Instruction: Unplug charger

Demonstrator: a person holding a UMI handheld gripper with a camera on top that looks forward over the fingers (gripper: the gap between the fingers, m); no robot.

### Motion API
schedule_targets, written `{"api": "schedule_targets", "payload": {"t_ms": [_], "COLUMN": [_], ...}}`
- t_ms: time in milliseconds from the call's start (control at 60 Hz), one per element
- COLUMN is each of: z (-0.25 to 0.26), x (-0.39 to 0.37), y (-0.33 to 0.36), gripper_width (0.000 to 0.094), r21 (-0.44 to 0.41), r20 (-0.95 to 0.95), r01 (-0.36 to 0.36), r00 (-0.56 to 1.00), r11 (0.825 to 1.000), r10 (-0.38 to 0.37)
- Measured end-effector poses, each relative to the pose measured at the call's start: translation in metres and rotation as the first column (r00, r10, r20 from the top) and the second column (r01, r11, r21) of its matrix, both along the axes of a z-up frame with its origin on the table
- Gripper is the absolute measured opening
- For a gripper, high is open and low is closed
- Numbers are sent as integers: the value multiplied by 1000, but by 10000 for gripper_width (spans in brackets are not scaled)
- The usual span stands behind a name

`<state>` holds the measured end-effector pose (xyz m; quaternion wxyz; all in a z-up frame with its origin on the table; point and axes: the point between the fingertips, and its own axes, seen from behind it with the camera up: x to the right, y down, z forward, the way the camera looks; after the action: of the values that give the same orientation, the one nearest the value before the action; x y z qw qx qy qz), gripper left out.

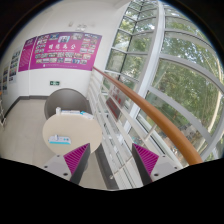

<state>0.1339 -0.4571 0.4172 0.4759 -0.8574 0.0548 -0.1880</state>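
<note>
My gripper (111,160) is open, with its magenta pads (76,158) spread wide and nothing between them. No charger, plug or socket shows in the gripper view. Beyond the fingers lies a pale floor strip beside a white railing with a wooden handrail (150,115).
A white rounded counter (72,125) with a small blue label stands just ahead of the left finger. A grey rounded unit (64,100) is behind it. A pink poster board (68,50) hangs on the far wall. Tall glass windows (185,70) fill the right side.
</note>
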Motion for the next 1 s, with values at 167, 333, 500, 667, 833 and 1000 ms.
{"api": "schedule_targets", "payload": {"t_ms": [167, 333, 500, 667, 833, 1000], "z": [-33, -94, -185, -257, -300, -344], "x": [-4, -24, -90, -186, -238, -246], "y": [-7, -2, 26, 97, 202, 290], "gripper_width": [857, 856, 858, 856, 858, 814], "r21": [-53, -107, -140, -61, 60, 73], "r20": [27, 36, -32, -198, -315, -304], "r01": [3, -35, -148, -278, -293, -251], "r00": [1000, 999, 989, 945, 902, 916], "r11": [999, 994, 979, 959, 954, 965], "r10": [-1, 39, 145, 262, 297, 261]}}
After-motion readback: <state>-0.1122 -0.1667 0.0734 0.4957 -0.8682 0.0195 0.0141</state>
